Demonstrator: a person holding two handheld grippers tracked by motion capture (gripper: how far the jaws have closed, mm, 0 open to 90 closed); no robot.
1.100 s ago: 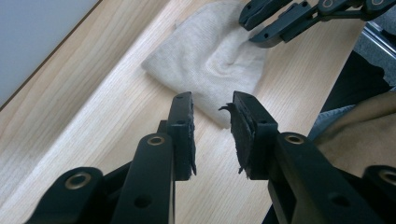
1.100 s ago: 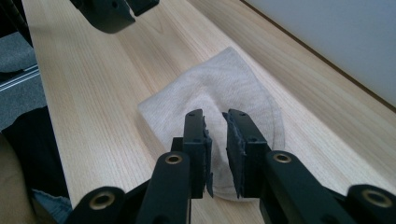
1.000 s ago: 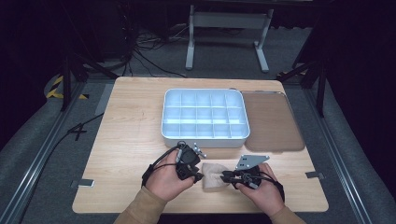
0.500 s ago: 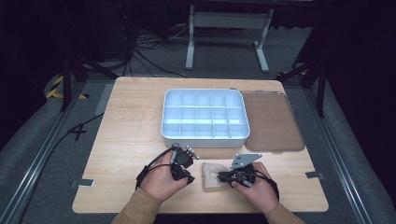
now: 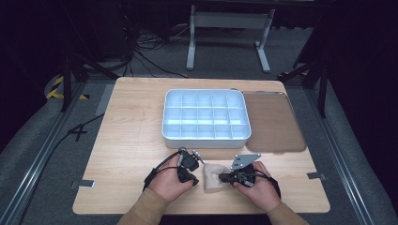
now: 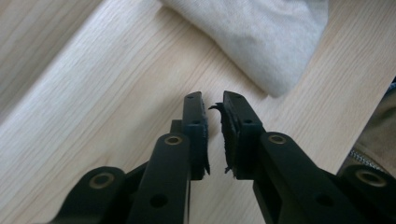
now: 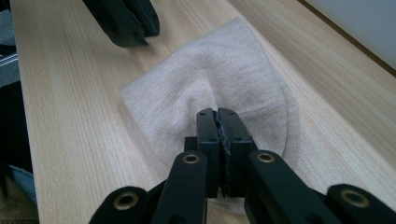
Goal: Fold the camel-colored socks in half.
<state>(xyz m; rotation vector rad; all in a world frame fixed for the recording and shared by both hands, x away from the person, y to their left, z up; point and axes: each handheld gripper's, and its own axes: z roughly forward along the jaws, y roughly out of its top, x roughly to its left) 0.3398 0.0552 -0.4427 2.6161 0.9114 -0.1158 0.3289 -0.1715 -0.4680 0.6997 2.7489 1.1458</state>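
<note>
A small beige cloth [image 5: 212,174] lies crumpled on the wooden table [image 5: 136,140] near its front edge, between the two hands. My right gripper [image 5: 221,177] comes in from the right. Its jaws have just been closing and now stand shut [image 7: 217,112], pinching a raised fold of the cloth [image 7: 224,70]. My left gripper [image 5: 195,180] sits just left of the cloth. Its jaws have also been closing and keep a narrow gap [image 6: 213,100] over bare wood with nothing between them. The cloth's corner [image 6: 266,42] lies just beyond them.
A white tray [image 5: 205,138] divided into several compartments stands at the table's middle. To its right lies a flat brown lid [image 5: 273,123]. The left gripper's tips [image 7: 123,21] appear at the far side of the cloth. Bare wood stretches to the left.
The left hand has sunk toward the table and its jaws have narrowed. The right jaws have closed onto the cloth, which now bunches at their tips.
</note>
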